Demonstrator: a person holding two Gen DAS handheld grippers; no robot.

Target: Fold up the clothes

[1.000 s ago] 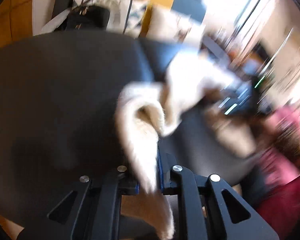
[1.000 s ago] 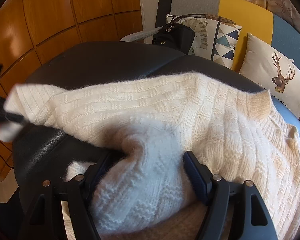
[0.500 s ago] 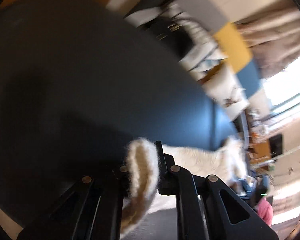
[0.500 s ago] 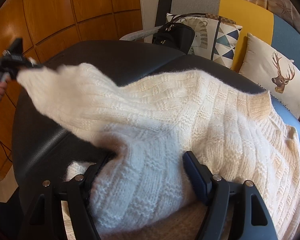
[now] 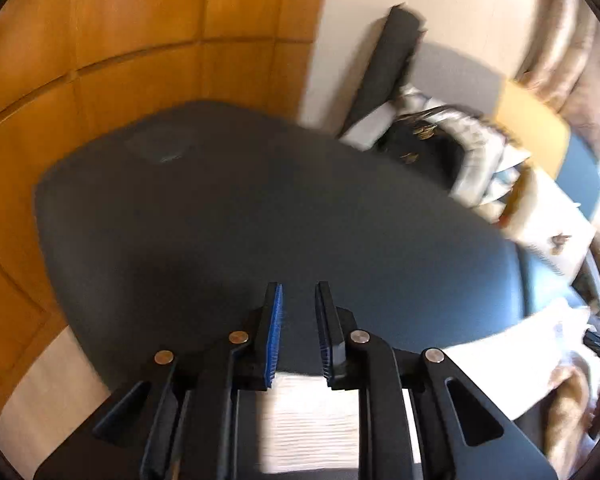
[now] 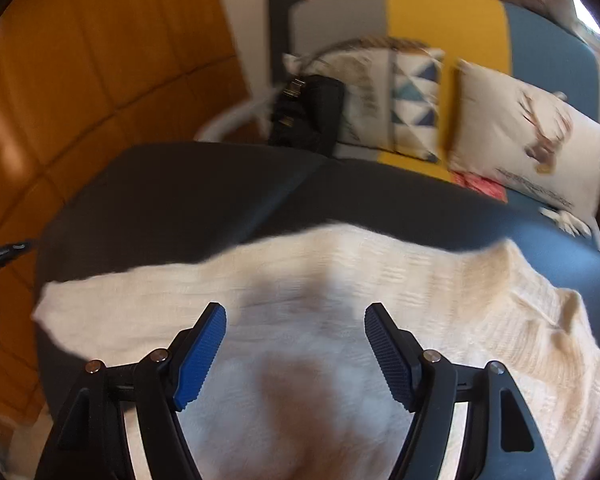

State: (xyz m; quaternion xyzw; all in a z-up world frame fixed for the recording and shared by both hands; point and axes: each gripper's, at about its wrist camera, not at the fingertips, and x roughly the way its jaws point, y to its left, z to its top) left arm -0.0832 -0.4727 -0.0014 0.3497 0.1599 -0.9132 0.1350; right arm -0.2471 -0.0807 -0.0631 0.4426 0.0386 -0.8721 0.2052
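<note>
Dark padded surface (image 5: 228, 216): far half bare, open for a pass from the wood-panelled wall (image 5: 100, 32) side across to its far edge. Near half covered by the cream sweater (image 6: 340, 280), spread flat, one sleeve reaching toward the left edge. Beyond the far edge stand a black bag (image 6: 308, 112) and two cushions (image 6: 516, 136) on the sofa (image 6: 444, 16), close behind the surface. Left gripper (image 5: 299, 304) and right gripper (image 6: 295, 320): nothing between the jaws.
</note>
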